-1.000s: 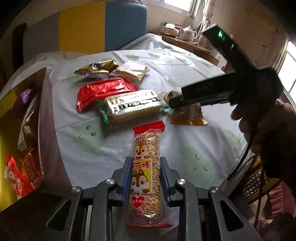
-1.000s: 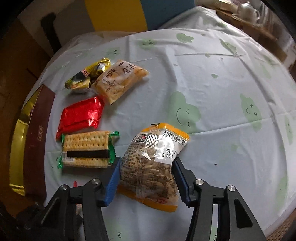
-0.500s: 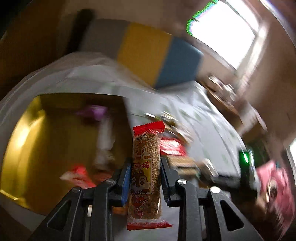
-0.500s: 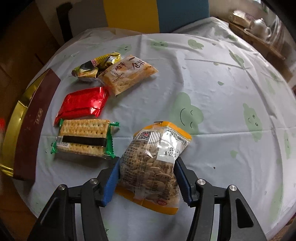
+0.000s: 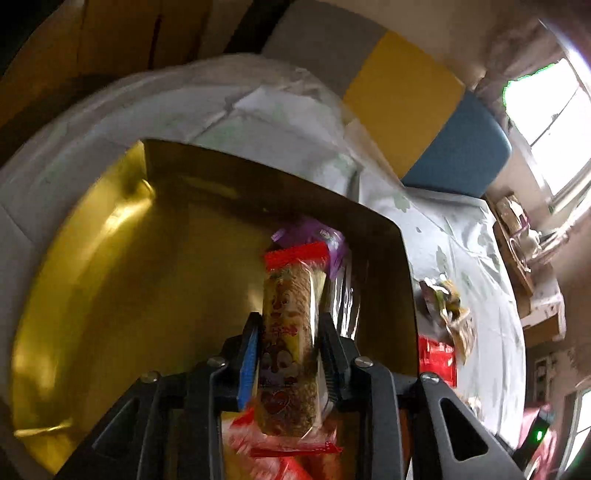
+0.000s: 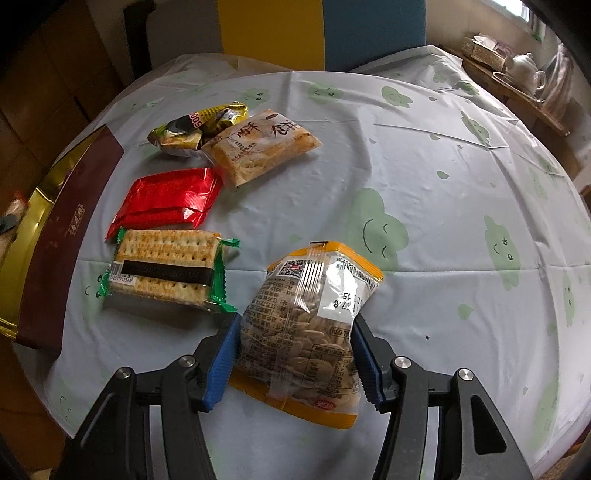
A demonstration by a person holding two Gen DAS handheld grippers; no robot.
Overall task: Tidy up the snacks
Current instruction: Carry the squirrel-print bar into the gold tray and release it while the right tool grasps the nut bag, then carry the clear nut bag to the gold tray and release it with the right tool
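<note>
My left gripper [image 5: 288, 332] is shut on a long sesame stick pack [image 5: 290, 332] with a red top and a squirrel print, held over the open gold box [image 5: 110, 258]. A purple snack [image 5: 317, 236] and red packs [image 5: 280, 454] lie in the box. My right gripper [image 6: 295, 332] is shut on an orange-edged bag of seeds [image 6: 310, 328], held just above the tablecloth. On the table in the right wrist view lie a cracker pack [image 6: 166, 266], a red foil pack [image 6: 170, 199], a pastry pack [image 6: 258, 147] and a yellow-black pack [image 6: 195, 129].
The gold box with its maroon side [image 6: 59, 236] stands at the table's left edge. The round table has a pale cloth with green clouds [image 6: 406, 166]. A side shelf with a white teapot [image 6: 524, 70] is at the far right. A yellow and blue chair back [image 6: 321, 33] stands behind the table.
My left gripper has swung left from the table's middle to over the gold box, carrying the sesame stick pack. My right gripper has lifted slightly with the seed bag held.
</note>
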